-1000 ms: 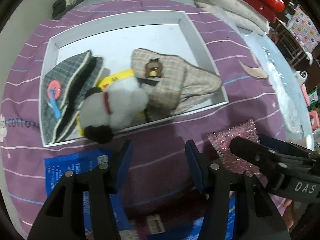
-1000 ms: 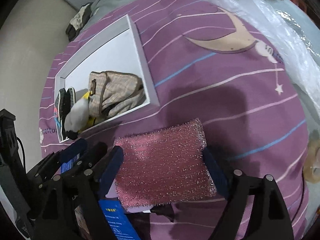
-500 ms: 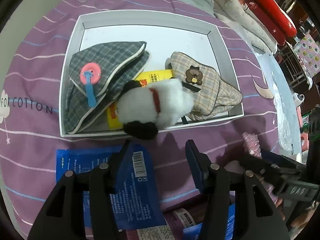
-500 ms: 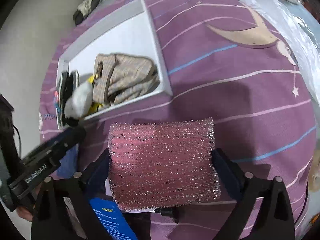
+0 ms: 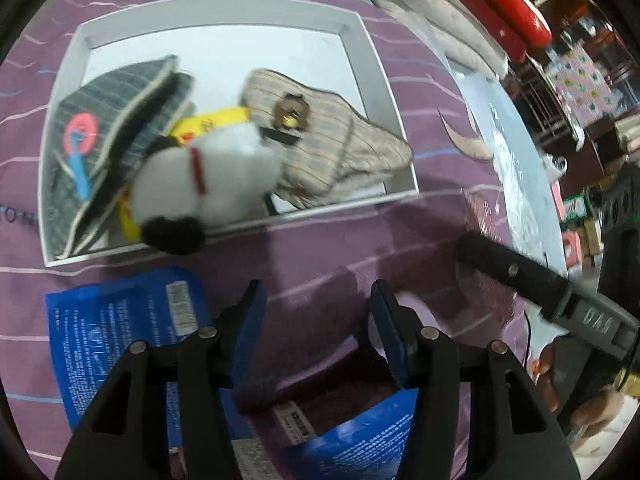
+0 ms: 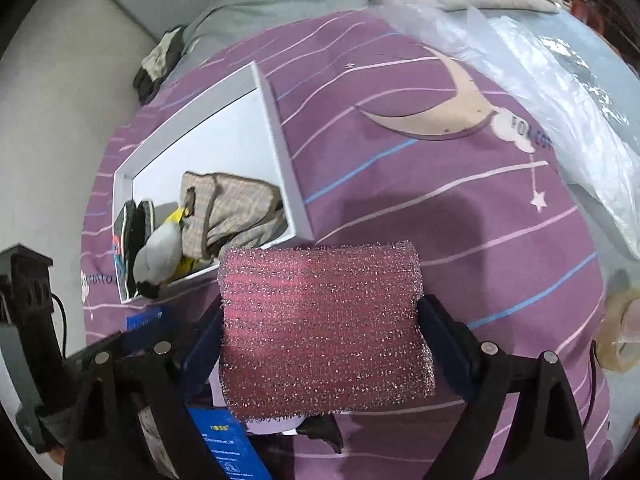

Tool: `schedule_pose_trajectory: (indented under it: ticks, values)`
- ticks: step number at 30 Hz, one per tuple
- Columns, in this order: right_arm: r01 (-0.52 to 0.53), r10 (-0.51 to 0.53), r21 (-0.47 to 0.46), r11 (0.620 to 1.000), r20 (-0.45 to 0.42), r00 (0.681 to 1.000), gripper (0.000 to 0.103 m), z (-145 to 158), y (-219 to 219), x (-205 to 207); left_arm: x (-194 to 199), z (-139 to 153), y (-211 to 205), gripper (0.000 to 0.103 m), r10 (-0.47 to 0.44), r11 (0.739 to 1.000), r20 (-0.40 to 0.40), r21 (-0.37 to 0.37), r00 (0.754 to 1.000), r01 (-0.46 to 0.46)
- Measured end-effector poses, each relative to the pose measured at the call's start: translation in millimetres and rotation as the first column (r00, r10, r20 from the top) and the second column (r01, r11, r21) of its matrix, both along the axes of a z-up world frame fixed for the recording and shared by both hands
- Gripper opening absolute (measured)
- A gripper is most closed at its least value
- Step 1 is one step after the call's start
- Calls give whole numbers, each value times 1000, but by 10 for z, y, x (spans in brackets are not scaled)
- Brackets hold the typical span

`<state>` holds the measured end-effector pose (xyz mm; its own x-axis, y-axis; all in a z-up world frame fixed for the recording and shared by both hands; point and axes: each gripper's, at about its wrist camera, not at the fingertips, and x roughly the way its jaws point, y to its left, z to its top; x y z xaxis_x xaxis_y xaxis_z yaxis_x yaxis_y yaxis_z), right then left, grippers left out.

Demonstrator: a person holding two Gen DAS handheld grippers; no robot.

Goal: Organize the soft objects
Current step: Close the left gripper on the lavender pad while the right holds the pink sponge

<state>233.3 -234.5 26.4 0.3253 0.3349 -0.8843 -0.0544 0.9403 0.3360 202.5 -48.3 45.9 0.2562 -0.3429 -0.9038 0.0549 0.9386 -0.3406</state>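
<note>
So far, you have most of the soft things packed: the white box (image 5: 362, 40) on the purple bedspread (image 5: 320, 248) already holds the grey plaid pouch (image 5: 120, 92) at its 9 o'clock side, the beige plaid pouch (image 5: 320, 136) toward 3 o'clock, and the white plush toy (image 5: 208, 176) lying across a yellow packet (image 5: 208, 124) at the 6 o'clock rim, its black end hanging over the edge.

What is left, as I judge it, is the pink glitter sponge (image 6: 320, 328). Your right gripper (image 6: 320, 340) has it between the jaws, which stand wide and grasp its two short sides; their opening shifted a little over the last moment, yet the sponge sits between the pads. In the right wrist view it sits off the bedspread, with the box at about 10 o'clock from it, near its corner. You need to carry it that way and set it into the bare half of the box, toward 12 o'clock.

Your left gripper (image 5: 316, 320) has its jaws parted about halfway with nothing between them, over the bedspread just at 6 o'clock of the box. A blue packet (image 5: 120, 328) lies at its 9 o'clock and another blue packet (image 5: 360, 436) beneath it; whether these count as soft things to sort, I cannot tell.
</note>
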Motion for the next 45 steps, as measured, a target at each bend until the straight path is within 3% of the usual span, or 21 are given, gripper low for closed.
schedule_pose_trajectory:
  ticks: [7, 15, 19, 24, 29, 30, 33, 37, 41, 45]
  values:
    - [22, -22, 15, 1000, 4, 1000, 92, -4, -48, 10, -41, -15, -125, 53, -54, 998, -13, 38, 998, 55]
    - [26, -26, 20, 999, 1, 1000, 92, -18, -34, 13, -58, 5, 73, 53, -29, 996, -51, -87, 998, 25]
    - [25, -26, 19, 999, 1, 1000, 92, -17, -43, 15, -83, 54, 68, 53, -28, 994, -37, -106, 999, 24]
    - [26, -26, 21, 999, 0, 1000, 92, -17, -49, 16, -102, 78, -139, 53, -94, 989, -39, -116, 995, 89]
    - [29, -29, 25, 999, 0, 1000, 92, -20, -44, 16, -134, -66, -430, 53, -202, 978, -89, -76, 975, 195]
    - [29, -29, 26, 999, -1, 1000, 92, -23, -42, 18, -132, -82, -429, 51, -198, 978, -91, -84, 976, 191]
    - [31, -31, 29, 999, -2, 1000, 92, -22, -41, 19, -136, -88, -397, 33, -202, 972, -90, -144, 975, 188]
    - [27, -27, 31, 999, 3, 1000, 92, -15, -31, 24, -184, 7, -413, 21, -194, 975, -29, -113, 981, 189]
    - [24, -25, 44, 999, 17, 1000, 92, 15, -34, 11, -191, 117, -412, 18, -140, 986, 50, -82, 989, 144]
    - [21, -23, 60, 998, 38, 999, 91, 73, -13, -6, -119, 206, -274, 17, -45, 992, 103, -112, 994, 56]
